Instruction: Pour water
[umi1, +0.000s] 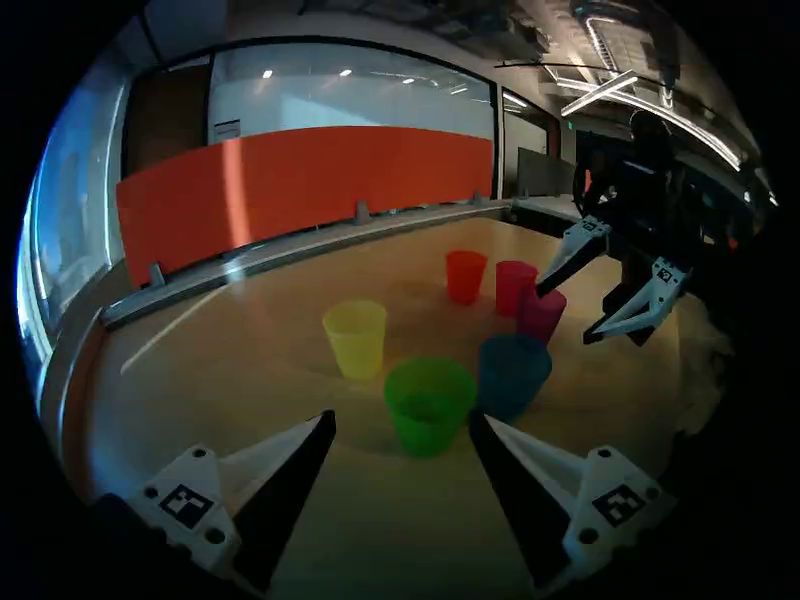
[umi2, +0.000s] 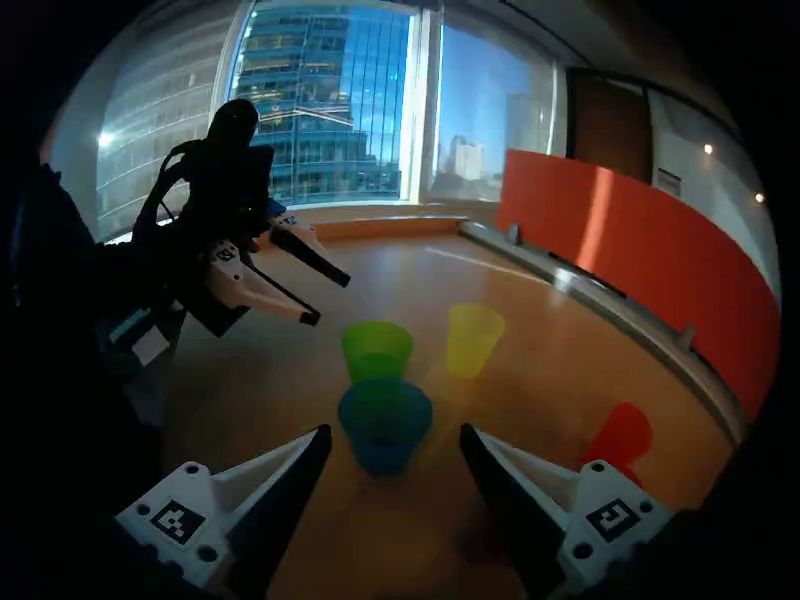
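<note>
Cups stand open-mouthed in a loose cluster on the wooden desk (umi1: 250, 400), and I take the green cup (umi1: 429, 405) as my mark. Seen from the left claw (umi1: 400, 417), the blue cup (umi1: 512, 372) is just beside the green cup on one side. The yellow cup (umi1: 356, 337) is near it on the other side, a little farther back. Beyond the green cup stand the orange cup (umi1: 465, 275), the pink cup (umi1: 514, 285) and the magenta cup (umi1: 540, 312), close together. Whether any of them holds water, I cannot tell.

The left claw hangs just short of the green cup with its fingers wide apart, gripping nothing. The right claw (umi1: 565, 315) hovers past the blue cup on the side away from the green cup, close by the magenta cup. Its fingers are also spread. From its own camera the blue cup stands ahead of the gap between them, untouched. Far behind the green cup, an orange partition (umi1: 300, 180) runs along the desk's edge.
</note>
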